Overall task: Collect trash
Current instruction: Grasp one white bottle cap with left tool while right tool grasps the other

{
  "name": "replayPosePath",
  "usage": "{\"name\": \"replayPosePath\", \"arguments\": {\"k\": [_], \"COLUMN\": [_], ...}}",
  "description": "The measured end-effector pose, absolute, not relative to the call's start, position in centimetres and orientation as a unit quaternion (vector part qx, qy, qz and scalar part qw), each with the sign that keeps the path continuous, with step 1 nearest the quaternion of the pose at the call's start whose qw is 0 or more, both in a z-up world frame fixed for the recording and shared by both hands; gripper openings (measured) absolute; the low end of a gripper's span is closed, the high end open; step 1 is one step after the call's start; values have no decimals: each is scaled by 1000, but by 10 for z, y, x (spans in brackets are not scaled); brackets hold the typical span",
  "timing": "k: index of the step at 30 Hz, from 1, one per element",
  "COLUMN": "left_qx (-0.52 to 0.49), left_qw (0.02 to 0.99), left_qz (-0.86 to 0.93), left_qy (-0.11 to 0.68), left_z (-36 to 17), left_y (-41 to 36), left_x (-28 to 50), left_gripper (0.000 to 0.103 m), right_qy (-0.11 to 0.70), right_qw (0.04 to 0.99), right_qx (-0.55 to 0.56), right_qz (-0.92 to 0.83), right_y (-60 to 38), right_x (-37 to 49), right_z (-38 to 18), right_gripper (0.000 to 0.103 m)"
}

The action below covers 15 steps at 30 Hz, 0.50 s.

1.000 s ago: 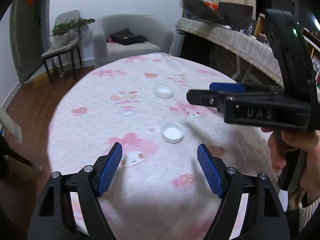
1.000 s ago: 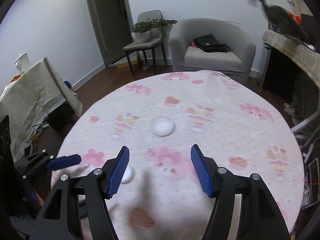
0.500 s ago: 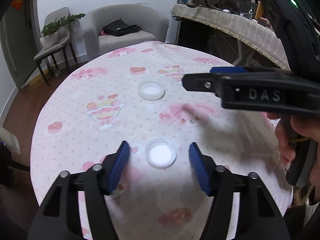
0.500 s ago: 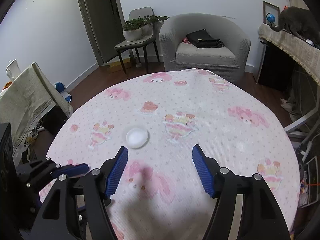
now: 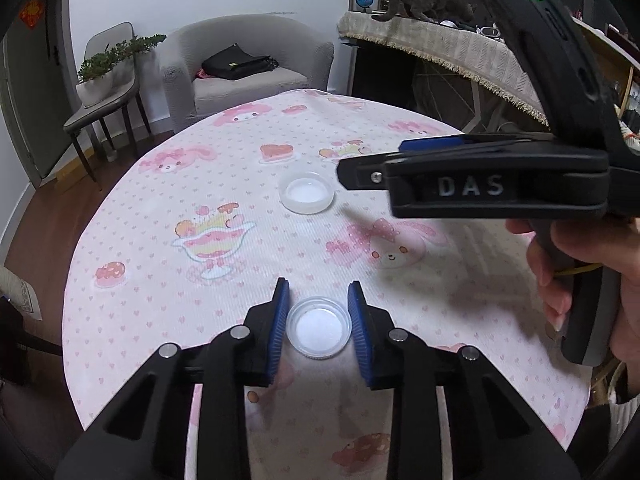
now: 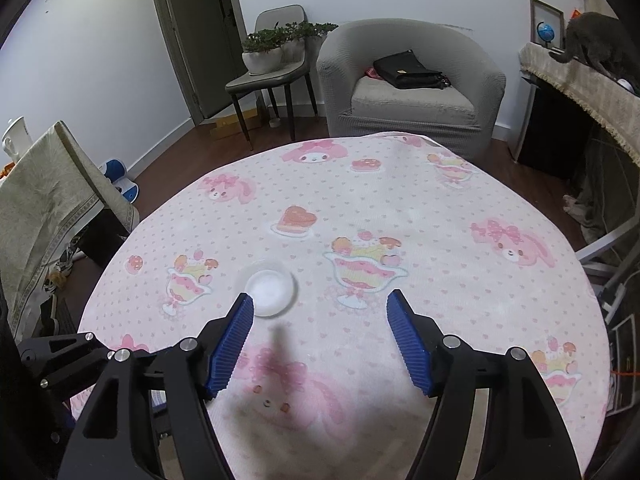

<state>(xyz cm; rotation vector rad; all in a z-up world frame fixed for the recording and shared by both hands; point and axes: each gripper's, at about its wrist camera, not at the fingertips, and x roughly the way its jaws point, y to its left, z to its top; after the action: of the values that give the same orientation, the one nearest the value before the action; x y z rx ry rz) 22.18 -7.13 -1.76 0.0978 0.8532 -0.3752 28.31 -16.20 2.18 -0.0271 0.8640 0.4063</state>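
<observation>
Two small clear plastic cups with white bottoms lie on the round table with the pink cartoon cloth (image 5: pixel 152 216). My left gripper (image 5: pixel 318 286) is shut on the near cup (image 5: pixel 319 333), its blue pads pressing on both sides of the rim. The far cup (image 5: pixel 307 192) stands free further out. In the right wrist view the same far cup (image 6: pixel 271 287) lies just beyond the left fingertip of my right gripper (image 6: pixel 320 298), whose jaws are opening with nothing between them. The right gripper (image 5: pixel 400 160) also shows from the side, above the cloth.
A person's hand (image 5: pixel 580 272) holds the right gripper's handle. Beyond the table stand a grey armchair (image 6: pixel 412 92) with a black bag and a chair with potted plants (image 6: pixel 276 60). A grey cat (image 5: pixel 428 0) walks on a covered sideboard at the right.
My left gripper moved forward over the near cup and its jaws closed onto it. The right gripper slid toward the far cup, which now sits by its left fingertip.
</observation>
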Motion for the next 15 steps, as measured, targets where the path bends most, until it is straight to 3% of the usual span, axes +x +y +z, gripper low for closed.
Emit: {"name": "replayPosePath", "arguments": {"k": [12,15], "left_qx": [32,28], "left_qw": [895,895], "left_qz": [-165,-161], "left_qy": [414,414], "left_z": [-12,-11], "left_y": [-41,-33], "left_x": [216,214], "left_gripper": [32,32], "right_qy": [422,423], "right_qw": [882,881], "right_qx": [-42,-53], "right_qz": [204,204], "right_y": [-125,-117], "right_x": [287,288], "right_z": [14,12], "right_gripper": [70,64]}}
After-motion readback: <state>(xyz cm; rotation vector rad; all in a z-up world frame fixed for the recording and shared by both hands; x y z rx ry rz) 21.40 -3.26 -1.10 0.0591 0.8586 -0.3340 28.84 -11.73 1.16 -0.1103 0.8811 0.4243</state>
